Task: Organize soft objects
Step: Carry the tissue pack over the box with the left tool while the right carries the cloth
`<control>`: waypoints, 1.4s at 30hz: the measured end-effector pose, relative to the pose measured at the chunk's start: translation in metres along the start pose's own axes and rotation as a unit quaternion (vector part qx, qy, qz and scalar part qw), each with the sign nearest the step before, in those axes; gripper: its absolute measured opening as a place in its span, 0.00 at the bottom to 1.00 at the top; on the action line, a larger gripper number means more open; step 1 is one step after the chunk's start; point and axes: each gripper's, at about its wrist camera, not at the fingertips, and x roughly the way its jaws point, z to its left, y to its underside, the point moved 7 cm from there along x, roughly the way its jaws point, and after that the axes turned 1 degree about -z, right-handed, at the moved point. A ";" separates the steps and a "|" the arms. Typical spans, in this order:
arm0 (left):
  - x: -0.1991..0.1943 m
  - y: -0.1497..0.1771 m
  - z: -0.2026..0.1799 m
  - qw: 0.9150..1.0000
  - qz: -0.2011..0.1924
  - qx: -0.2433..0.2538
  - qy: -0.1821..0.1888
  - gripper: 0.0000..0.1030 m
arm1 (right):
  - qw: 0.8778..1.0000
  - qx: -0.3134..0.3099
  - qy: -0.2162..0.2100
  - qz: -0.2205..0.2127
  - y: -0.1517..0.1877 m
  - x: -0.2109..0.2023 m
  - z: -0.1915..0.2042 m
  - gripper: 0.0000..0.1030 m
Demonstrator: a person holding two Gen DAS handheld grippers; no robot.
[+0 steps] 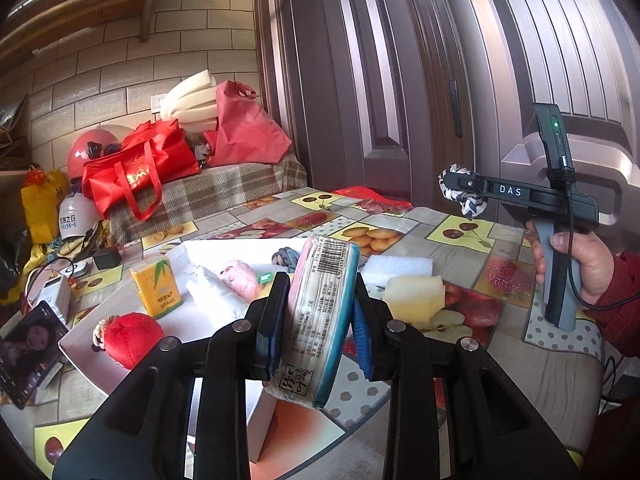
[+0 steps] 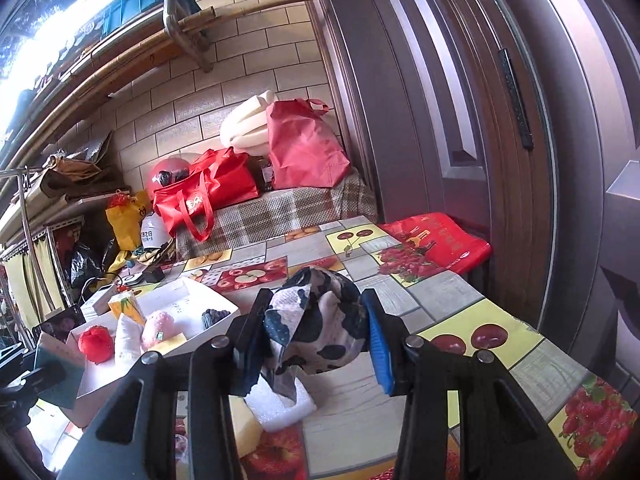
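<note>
My left gripper point(image 1: 320, 292) is shut on a pink and teal tissue pack point(image 1: 316, 320) with a barcode, held upright above the near edge of a white tray point(image 1: 188, 328). My right gripper point(image 2: 316, 300) is shut on a bunched black-and-white patterned cloth point(image 2: 320, 332), lifted off the fruit-print table. The left wrist view shows that gripper point(image 1: 460, 190) at the right, cloth at its tip. In the tray lie a yellow tissue pack point(image 1: 158, 286), a red plush fruit point(image 1: 134, 338), a pink plush point(image 1: 240, 278) and a white folded cloth point(image 1: 216, 292).
A white foam piece point(image 1: 400, 268) and a yellow sponge point(image 1: 416, 296) lie on the table right of the tray. A phone point(image 1: 28, 344) sits at the left edge. Red bags point(image 1: 140, 172) are piled on a bench behind. A brown door point(image 1: 380, 80) stands beyond the table.
</note>
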 end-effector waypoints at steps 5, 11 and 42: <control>-0.005 0.003 0.021 0.999 -0.004 -0.032 -0.021 0.27 | 1.000 -0.019 -0.023 0.005 0.005 0.003 0.026 0.43; -0.011 0.006 0.043 0.997 -0.011 -0.047 -0.061 0.27 | 0.997 -0.051 -0.050 0.007 0.012 0.002 0.055 0.43; -0.041 0.016 0.096 0.981 -0.037 -0.096 -0.163 0.28 | 0.994 -0.089 -0.064 0.021 0.022 0.010 0.083 0.43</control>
